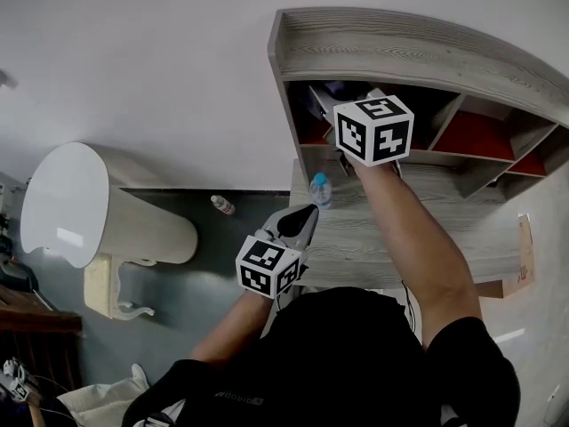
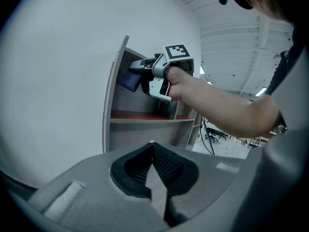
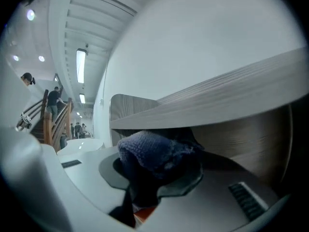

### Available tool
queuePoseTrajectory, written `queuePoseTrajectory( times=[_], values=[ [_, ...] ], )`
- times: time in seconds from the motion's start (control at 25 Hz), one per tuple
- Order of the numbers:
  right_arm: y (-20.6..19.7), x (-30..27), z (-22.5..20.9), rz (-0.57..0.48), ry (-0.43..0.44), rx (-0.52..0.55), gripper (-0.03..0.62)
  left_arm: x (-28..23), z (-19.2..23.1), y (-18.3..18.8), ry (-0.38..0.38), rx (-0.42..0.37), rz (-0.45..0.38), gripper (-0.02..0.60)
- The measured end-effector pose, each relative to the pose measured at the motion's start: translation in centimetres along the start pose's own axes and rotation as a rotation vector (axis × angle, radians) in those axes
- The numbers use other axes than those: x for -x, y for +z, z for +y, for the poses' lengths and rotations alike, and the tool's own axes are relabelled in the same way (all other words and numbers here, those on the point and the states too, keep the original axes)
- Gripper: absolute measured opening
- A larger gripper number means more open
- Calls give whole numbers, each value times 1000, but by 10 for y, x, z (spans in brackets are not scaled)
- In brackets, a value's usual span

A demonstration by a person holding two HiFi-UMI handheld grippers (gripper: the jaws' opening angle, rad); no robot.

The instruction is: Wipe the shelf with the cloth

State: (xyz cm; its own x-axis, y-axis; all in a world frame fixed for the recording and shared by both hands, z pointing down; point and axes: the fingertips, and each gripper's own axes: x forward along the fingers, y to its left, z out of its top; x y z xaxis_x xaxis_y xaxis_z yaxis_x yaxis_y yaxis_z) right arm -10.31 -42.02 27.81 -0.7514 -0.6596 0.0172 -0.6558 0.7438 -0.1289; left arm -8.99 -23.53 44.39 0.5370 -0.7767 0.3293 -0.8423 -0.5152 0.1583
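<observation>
The right gripper (image 3: 153, 180) is clenched on the blue cloth (image 3: 154, 153), inside the shelf's (image 3: 217, 103) upper left compartment, just under the top board. The unwiped length probably lies rightward. The left gripper (image 2: 153, 164), closed and empty, hangs lower, well apart.

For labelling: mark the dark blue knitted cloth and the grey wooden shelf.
dark blue knitted cloth (image 3: 152, 153): right gripper view, bunched middle.
grey wooden shelf (image 1: 418, 47): head view, top board.
</observation>
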Motion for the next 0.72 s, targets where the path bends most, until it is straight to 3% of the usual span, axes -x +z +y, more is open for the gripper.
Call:
queuePoseTrajectory(
  times=[0.16,0.72],
  values=[
    [-1,-7,5,-2,14,-45,107,6,6,-2,22,11,-4,9],
    [-3,-19,12,8,-5,3,107,12,7,-2,30,9,-8,9]
  ],
)
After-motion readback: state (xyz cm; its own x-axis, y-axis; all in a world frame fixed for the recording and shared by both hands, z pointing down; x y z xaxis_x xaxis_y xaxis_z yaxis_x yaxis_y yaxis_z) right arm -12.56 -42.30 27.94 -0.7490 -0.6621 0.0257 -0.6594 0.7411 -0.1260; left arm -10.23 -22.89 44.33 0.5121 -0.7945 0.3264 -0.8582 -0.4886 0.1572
